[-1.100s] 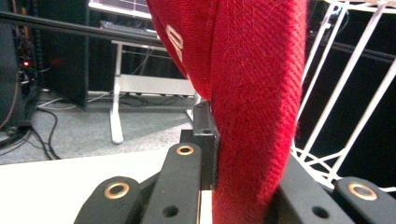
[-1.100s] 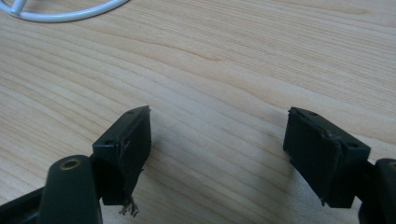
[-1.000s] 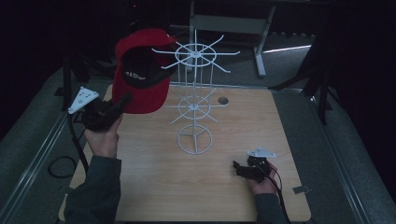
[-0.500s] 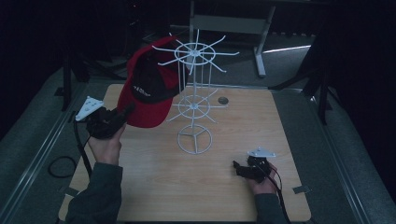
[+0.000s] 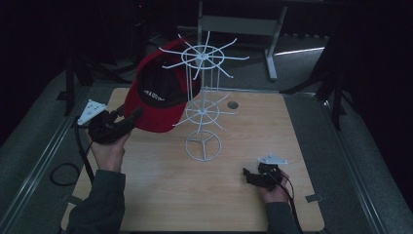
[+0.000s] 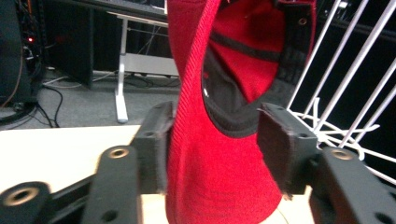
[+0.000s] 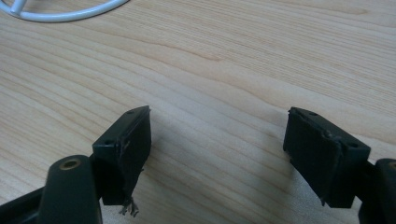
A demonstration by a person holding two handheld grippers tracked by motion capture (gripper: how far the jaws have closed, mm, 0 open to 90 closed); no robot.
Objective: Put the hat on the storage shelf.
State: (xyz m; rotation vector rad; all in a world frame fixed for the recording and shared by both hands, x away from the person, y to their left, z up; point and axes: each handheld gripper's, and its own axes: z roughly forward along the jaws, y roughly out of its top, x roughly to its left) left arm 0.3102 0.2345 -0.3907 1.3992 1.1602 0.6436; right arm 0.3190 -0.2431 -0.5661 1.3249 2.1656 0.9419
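Observation:
A red cap [image 5: 158, 97] with a black inner band hangs tilted in the air, left of a white wire rack [image 5: 202, 114] that has spoked rings on a centre pole. My left gripper [image 5: 132, 117] is shut on the cap's lower edge. In the left gripper view the red fabric [image 6: 219, 177] sits between the two pads [image 6: 156, 140], with the rack's wires [image 6: 345, 79] close at the right. The cap's crown overlaps the top ring's left prongs [image 5: 170, 61]. My right gripper [image 5: 247, 175] rests low over the table's front right, open, and its view holds bare wood [image 7: 217, 135].
The rack's round base [image 5: 202, 145] stands mid-table and its rim [image 7: 60, 16] lies near my right gripper. A small dark hole [image 5: 233, 104] is set in the wooden tabletop [image 5: 160, 195]. A metal frame [image 5: 270, 53] stands behind, and a cable loop [image 5: 61, 173] lies left.
My left gripper has carried the cap rightward and a little lower, from beside the rack to against its top ring's prongs. The right gripper has stayed put.

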